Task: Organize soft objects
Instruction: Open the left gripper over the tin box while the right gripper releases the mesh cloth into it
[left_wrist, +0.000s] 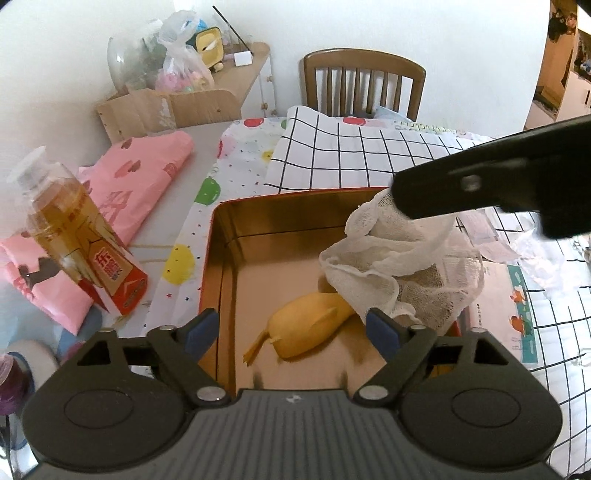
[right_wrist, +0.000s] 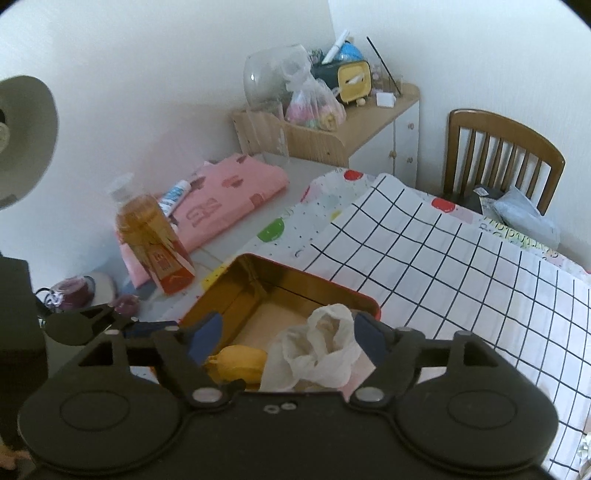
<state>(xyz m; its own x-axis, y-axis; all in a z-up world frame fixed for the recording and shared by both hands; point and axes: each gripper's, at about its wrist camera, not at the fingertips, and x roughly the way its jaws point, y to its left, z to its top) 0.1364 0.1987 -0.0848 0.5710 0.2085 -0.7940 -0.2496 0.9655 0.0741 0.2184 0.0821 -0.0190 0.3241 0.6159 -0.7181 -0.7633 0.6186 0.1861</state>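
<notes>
A bottle of amber liquid (left_wrist: 70, 236) stands near the table's left edge beside folded pink cloth (left_wrist: 122, 206). A wooden chair (left_wrist: 364, 83) sits at the far edge; a glass bowl (right_wrist: 269, 79) tops the corner cabinet (right_wrist: 369, 125).

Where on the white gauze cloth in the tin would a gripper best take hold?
Grip the bunched top fold of the white gauze cloth, coming from above. It stands crumpled well over the rim of the tin, while its lower folds lie against the yellow plush toy.
</notes>
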